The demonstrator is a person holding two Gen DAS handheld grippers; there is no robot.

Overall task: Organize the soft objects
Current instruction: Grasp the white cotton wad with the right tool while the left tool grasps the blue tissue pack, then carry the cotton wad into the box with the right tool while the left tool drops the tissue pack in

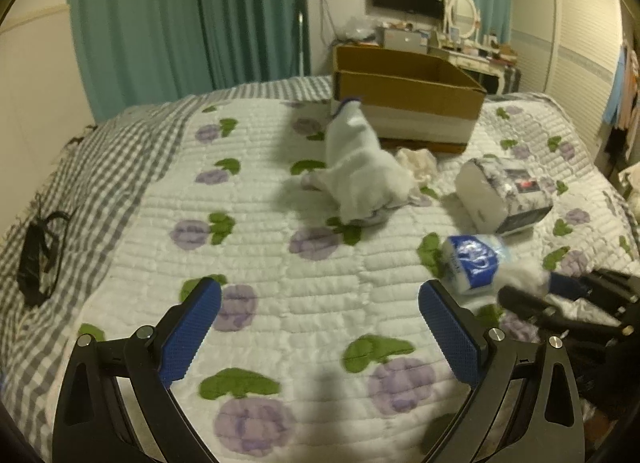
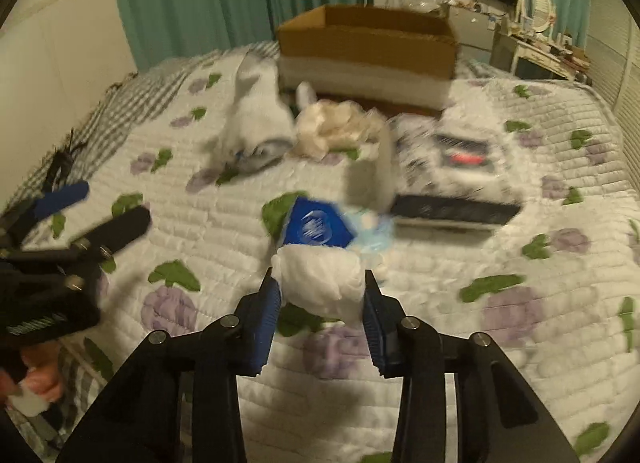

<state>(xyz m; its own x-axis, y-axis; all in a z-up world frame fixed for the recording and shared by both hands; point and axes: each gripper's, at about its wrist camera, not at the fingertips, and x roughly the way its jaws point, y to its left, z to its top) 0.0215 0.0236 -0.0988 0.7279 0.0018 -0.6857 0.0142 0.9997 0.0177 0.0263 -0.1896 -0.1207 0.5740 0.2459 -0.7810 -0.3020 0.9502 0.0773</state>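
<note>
My right gripper (image 2: 320, 287) is shut on a soft white pack with a blue label (image 2: 316, 263) and holds it above the bed; the pack also shows in the left wrist view (image 1: 476, 263), with the right gripper (image 1: 532, 291) behind it. My left gripper (image 1: 320, 299) is open and empty over the quilt; it shows in the right wrist view (image 2: 100, 207) at the left. A white plush toy (image 1: 356, 171) lies mid-bed, also in the right wrist view (image 2: 256, 111). A cream cloth (image 2: 332, 127) and a wrapped tissue pack (image 1: 504, 195) lie nearby.
An open cardboard box (image 1: 408, 103) stands on the far side of the bed. The flowered quilt (image 1: 280, 263) covers the bed. A black strap (image 1: 40, 259) lies at the left edge. Green curtains (image 1: 192, 15) and a cluttered dresser (image 1: 472, 51) stand behind.
</note>
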